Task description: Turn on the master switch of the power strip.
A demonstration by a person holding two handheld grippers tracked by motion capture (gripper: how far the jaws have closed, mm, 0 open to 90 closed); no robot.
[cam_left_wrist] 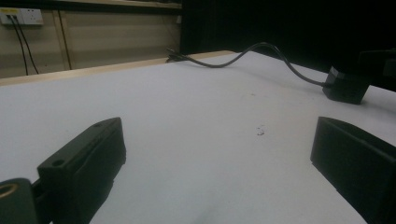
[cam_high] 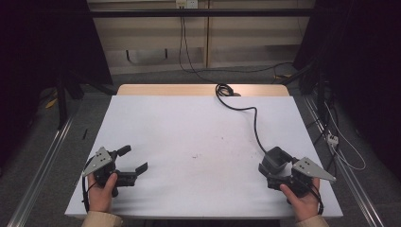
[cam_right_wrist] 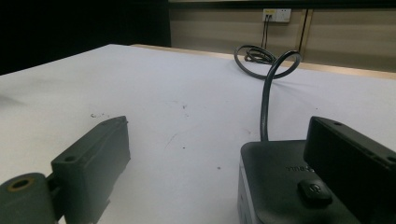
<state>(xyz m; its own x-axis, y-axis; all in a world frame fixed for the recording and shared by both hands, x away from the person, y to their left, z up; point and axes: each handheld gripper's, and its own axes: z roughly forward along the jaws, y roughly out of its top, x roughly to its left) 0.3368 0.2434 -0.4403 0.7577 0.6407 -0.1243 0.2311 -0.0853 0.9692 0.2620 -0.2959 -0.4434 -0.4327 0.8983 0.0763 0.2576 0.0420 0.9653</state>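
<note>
A black adapter box (cam_high: 276,157) with a button on top lies at the right near side of the white table (cam_high: 189,118). Its black cable (cam_high: 255,123) runs back to a coil at the far edge. My right gripper (cam_high: 273,165) is open around the box. In the right gripper view the box (cam_right_wrist: 275,182) sits against the right jaw, and a wide gap separates it from the left jaw of that gripper (cam_right_wrist: 219,149). My left gripper (cam_high: 133,159) rests open at the left near side with nothing between its jaws (cam_left_wrist: 219,149). The left gripper view shows the box (cam_left_wrist: 345,86) far off.
The table top has a few small dark specks (cam_high: 196,156) near its middle. A wooden edge (cam_high: 203,90) borders the far side. Wall sockets (cam_right_wrist: 276,15) and cables (cam_high: 189,52) hang behind the table. Metal rails (cam_high: 42,165) run along the floor on both sides.
</note>
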